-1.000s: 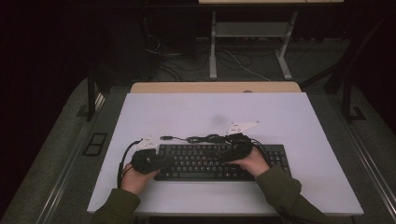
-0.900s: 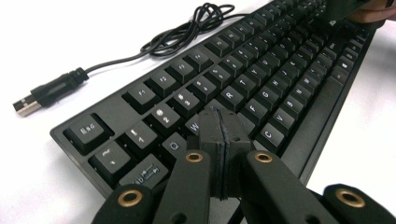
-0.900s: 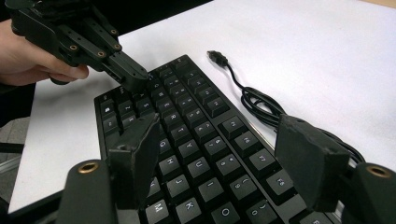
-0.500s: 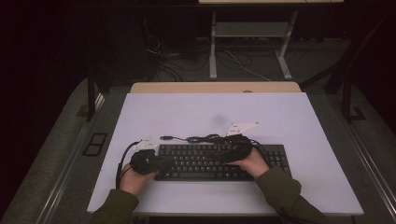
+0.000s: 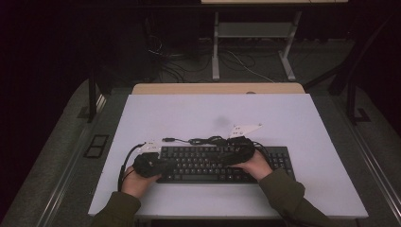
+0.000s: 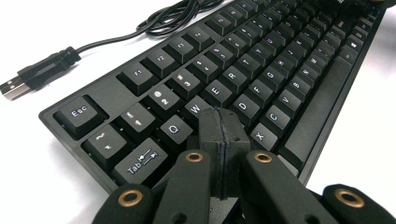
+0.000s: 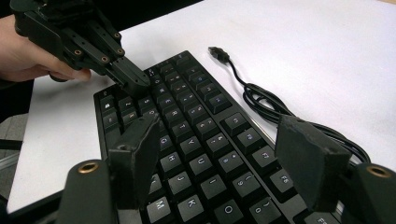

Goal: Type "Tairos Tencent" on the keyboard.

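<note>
my left gripper [image 6: 223,122]: jaws pressed flat together, nothing between them, tip resting over the keys by "w" and "q" at the keyboard's left end. in the right gripper view the same gripper [image 7: 132,82] points down onto those keys, held in my left hand [image 7: 32,53].

my right gripper [image 7: 219,154]: jaws spread wide, nothing pinched, hovering over the right half of the keys; i read "m", "k", "o", "u", "j" between the pads.

keyboard [image 5: 213,163]: black, full-size, lying flat near the front edge of the white table [image 5: 198,118], in front of me, both grippers over it. legends readable in the left gripper view: "esc" [image 6: 78,113], "tab" [image 6: 141,158], "f1", "f2", then "e", "r", "d", "c", "x". no maker's name legible.

cable [image 6: 173,18]: black, coiled loosely just behind the keyboard's back edge, ending in a usb plug [image 6: 16,86] lying loose on the table.

farther off: a desk frame [image 5: 253,52] on the dark floor beyond the table.
</note>
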{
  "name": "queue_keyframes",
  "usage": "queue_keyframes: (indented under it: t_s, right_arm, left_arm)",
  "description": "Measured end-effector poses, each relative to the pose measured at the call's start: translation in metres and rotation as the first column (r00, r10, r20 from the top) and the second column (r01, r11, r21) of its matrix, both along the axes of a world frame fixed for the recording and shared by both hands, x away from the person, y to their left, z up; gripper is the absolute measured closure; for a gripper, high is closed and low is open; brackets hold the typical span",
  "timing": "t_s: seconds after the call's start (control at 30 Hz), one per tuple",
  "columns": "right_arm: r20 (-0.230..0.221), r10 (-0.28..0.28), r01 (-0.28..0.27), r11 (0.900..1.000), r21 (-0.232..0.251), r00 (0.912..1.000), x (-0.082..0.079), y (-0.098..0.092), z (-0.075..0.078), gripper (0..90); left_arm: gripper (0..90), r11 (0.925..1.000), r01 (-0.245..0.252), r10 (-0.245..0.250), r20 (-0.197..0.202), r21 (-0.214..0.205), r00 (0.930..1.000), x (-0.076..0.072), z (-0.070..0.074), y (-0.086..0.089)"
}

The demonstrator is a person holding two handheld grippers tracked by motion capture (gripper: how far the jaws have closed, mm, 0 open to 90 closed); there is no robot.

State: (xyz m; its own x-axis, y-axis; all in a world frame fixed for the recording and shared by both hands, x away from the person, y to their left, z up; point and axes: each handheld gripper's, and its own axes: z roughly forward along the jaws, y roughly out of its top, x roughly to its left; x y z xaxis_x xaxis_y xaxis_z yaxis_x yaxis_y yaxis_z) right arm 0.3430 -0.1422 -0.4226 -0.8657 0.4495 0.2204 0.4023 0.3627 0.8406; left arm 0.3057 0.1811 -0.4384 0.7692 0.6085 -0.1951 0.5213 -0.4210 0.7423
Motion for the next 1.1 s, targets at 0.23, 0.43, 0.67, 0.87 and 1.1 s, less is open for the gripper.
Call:
queue_keyframes:
  t_s: [0.23, 0.43, 0.67, 0.87, 1.1]
  right_arm:
    - [-0.005, -0.001, 0.002, 1.0000, 0.004, 1.0000, -0.001, -0.001, 0.001, 30.7]
    - [0.000, -0.001, 0.001, 1.0000, 0.010, 1.0000, 0.000, -0.002, 0.002, 30.8]
    - [-0.003, 0.000, 0.000, 1.0000, 0.009, 1.0000, -0.001, -0.002, 0.002, 30.8]
    - [-0.001, -0.004, 0.004, 0.9998, 0.021, 1.0000, -0.001, -0.003, 0.004, 30.8]
    - [0.004, -0.001, 0.001, 0.9998, 0.020, 1.0000, -0.001, -0.004, 0.005, 30.8]
  left_arm:
    - [89.1, 0.9998, -0.002, 0.002, 0.002, -0.019, 1.0000, 0.001, 0.001, 0.002]
    - [89.0, 0.9998, 0.003, -0.003, 0.013, -0.021, 0.9999, 0.000, 0.004, 0.000]
    - [87.3, 0.9992, 0.004, -0.002, 0.029, -0.041, 0.9996, -0.002, 0.010, -0.002]
    - [82.9, 0.9988, -0.001, 0.003, 0.041, -0.049, 0.9992, -0.003, 0.012, -0.004]
    - [70.0, 0.9969, -0.008, 0.011, 0.044, -0.078, 0.9990, -0.002, 0.013, -0.006]
